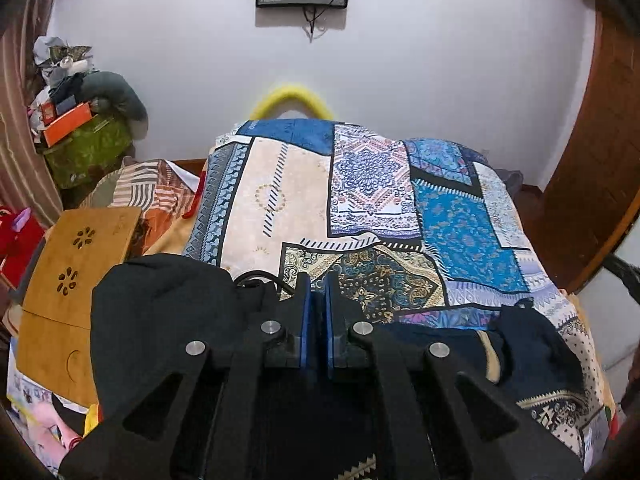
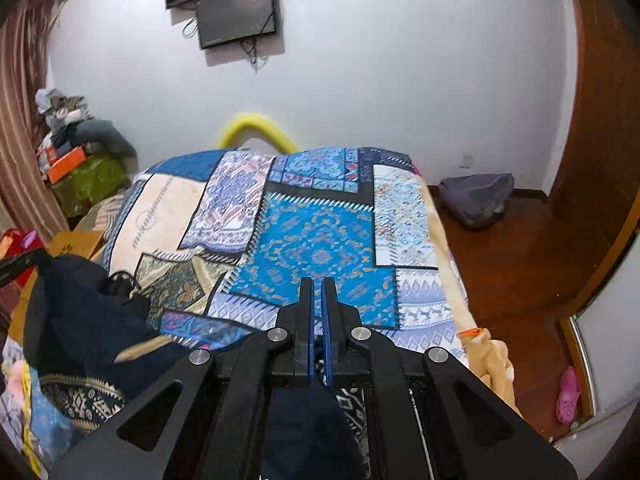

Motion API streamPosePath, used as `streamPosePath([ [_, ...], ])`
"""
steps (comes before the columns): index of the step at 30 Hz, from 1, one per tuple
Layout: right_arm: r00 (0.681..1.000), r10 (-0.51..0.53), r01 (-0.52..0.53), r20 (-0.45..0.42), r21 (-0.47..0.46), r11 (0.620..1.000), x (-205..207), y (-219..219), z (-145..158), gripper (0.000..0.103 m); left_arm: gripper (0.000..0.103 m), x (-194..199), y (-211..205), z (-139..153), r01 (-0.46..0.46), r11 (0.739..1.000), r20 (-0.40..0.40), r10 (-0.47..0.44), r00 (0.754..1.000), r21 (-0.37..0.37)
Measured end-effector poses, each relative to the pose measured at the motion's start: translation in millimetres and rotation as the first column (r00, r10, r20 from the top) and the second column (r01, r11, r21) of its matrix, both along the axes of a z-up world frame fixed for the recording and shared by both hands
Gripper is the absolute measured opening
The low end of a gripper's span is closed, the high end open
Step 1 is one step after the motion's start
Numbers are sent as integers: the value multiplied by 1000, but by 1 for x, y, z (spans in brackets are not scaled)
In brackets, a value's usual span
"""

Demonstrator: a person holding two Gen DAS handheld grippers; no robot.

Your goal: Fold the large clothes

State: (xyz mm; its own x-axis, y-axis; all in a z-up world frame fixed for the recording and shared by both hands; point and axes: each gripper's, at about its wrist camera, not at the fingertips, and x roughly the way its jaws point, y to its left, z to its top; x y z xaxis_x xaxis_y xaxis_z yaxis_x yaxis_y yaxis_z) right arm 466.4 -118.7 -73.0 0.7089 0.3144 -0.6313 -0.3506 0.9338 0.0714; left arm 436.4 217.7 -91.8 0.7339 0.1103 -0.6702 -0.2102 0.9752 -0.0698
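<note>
A dark navy garment with a beige patterned trim lies bunched at the near end of the bed on a patchwork blanket. My left gripper is shut on a fold of the garment, whose hood bulges at the left. My right gripper is shut on the garment's cloth, which hangs below the fingers. The rest of the garment sags to the left in the right wrist view. The blanket stretches ahead.
A bamboo lap table sits left of the bed. A pile of boxes and clothes stands in the far left corner. A yellow curved bar is behind the bed. A grey bag and pink shoe lie on the wooden floor.
</note>
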Motion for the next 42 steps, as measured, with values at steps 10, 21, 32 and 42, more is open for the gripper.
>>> streamPosePath([
  [10, 931, 299, -302, -210, 15, 953, -52, 39, -56, 28, 39, -40, -22, -20, 98, 995, -41, -98, 994, -12],
  [21, 847, 364, -351, -388, 108, 930, -29, 84, -105, 29, 40, -38, -38, -90, 182, 983, -208, -175, 962, 18],
  [32, 969, -120, 91, -214, -138, 986, 50, 35, -97, 29, 40, 36, -9, -77, -32, 999, -137, 33, 990, 9],
  [42, 952, 146, -192, -270, -154, 969, -11, 29, -104, 52, 46, -22, -39, -89, 117, 993, -182, -110, 977, 28],
])
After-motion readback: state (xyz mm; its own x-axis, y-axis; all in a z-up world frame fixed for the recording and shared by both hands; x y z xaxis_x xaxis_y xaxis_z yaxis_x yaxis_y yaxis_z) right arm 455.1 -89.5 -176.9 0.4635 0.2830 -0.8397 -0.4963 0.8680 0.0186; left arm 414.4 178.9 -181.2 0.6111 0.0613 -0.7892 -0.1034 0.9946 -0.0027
